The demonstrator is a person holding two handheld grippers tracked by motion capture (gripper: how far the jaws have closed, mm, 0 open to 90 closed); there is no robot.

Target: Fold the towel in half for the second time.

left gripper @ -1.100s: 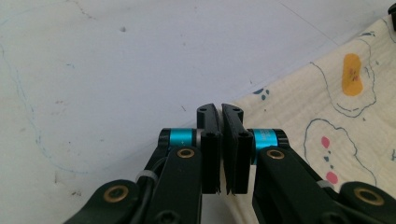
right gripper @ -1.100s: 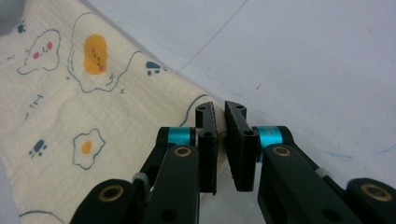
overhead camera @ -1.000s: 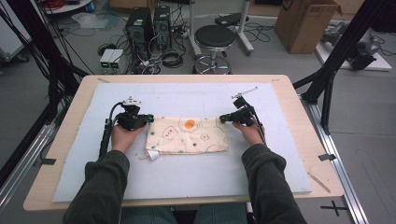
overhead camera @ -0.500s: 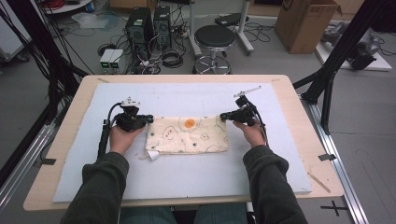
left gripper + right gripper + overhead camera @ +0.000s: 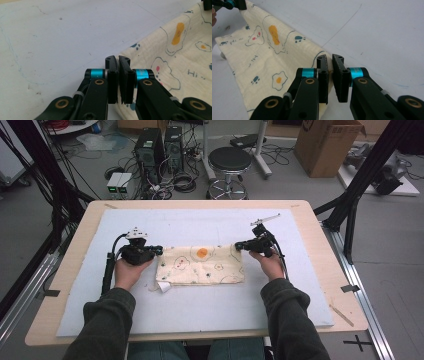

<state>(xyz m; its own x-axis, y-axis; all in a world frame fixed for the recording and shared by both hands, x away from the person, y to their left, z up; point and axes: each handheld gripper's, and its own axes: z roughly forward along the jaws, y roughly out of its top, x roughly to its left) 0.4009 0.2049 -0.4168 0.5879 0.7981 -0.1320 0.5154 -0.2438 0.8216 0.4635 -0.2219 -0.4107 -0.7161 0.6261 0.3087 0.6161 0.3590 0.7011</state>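
Lying between hand-held grippers: cloth point(image 5: 201, 265), far corners pinched.

Cream printed cloth point(image 5: 201, 266) lying on a pale blue-grey mat point(image 5: 190, 305)

The cloth is showing fried eggs with orange yolks, dark teal paw prints, a white animal face with pink cheeks, thin dark outlines and small lettering. The left gripper point(image 5: 118, 67) and the right gripper point(image 5: 330, 65) are showing black jaws with bright cyan bands and brass-coloured rivets. The mat is carrying faint blue pen lines, and the table point(image 5: 325, 245) is showing a light wood edge. The sleeves point(image 5: 102, 325) are looking dark olive green.
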